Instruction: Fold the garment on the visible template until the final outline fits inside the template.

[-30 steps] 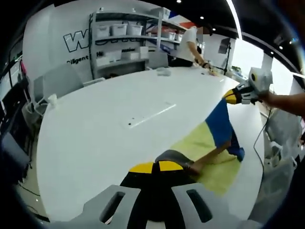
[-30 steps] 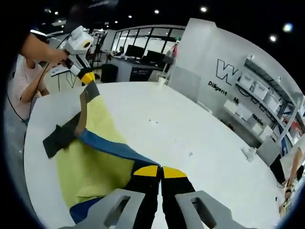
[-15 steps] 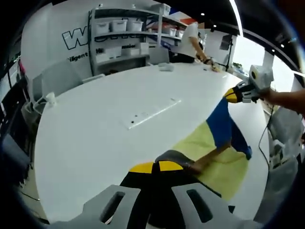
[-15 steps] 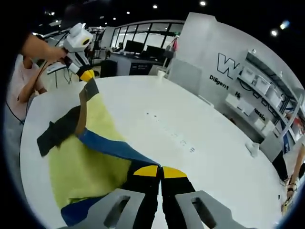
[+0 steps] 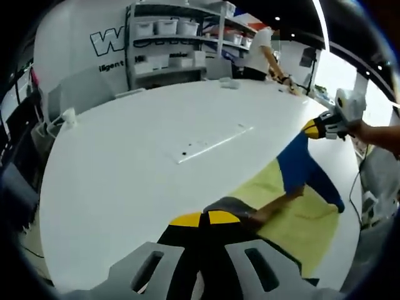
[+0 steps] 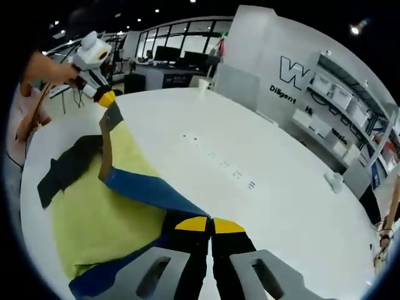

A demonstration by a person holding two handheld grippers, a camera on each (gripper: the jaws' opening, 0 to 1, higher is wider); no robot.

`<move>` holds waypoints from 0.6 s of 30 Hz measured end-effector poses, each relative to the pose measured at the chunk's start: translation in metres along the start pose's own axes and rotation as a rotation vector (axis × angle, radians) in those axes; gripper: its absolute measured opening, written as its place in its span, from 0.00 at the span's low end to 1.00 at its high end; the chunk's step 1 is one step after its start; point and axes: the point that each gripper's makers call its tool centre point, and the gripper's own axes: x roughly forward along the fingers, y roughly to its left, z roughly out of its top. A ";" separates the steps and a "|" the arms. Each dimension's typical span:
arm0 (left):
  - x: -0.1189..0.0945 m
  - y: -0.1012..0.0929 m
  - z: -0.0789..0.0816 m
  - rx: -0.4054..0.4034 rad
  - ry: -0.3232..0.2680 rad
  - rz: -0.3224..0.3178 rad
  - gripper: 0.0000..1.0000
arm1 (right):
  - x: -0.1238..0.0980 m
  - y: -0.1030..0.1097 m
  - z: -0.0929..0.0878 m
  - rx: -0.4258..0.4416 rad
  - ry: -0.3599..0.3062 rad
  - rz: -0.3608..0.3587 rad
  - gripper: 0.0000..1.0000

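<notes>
The garment, a yellow cloth with a blue band and a dark grey part, lies partly lifted on the white table. My right gripper is shut on the blue edge; from the left gripper view it holds the blue corner up. My left gripper is shut on the dark grey edge, and from the right gripper view it holds a grey strip raised. The yellow cloth sags between them. A faint line with small marks crosses the table.
Shelves with white bins and a grey chair stand beyond the table. A person leans over the far end. A white cup sits by the table edge. A hand holds the left gripper.
Both grippers keep their hold. The two have drawn a little further apart, so the blue band and yellow cloth hang more stretched and lower. Both views have drifted over the table.
</notes>
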 end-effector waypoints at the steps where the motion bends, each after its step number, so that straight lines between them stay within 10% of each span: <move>1: 0.002 0.002 -0.001 -0.011 0.001 0.007 0.05 | 0.003 -0.001 -0.001 0.003 0.006 -0.002 0.00; 18: 0.029 0.019 -0.009 -0.063 0.008 0.065 0.05 | 0.035 -0.010 -0.021 0.076 0.082 -0.016 0.00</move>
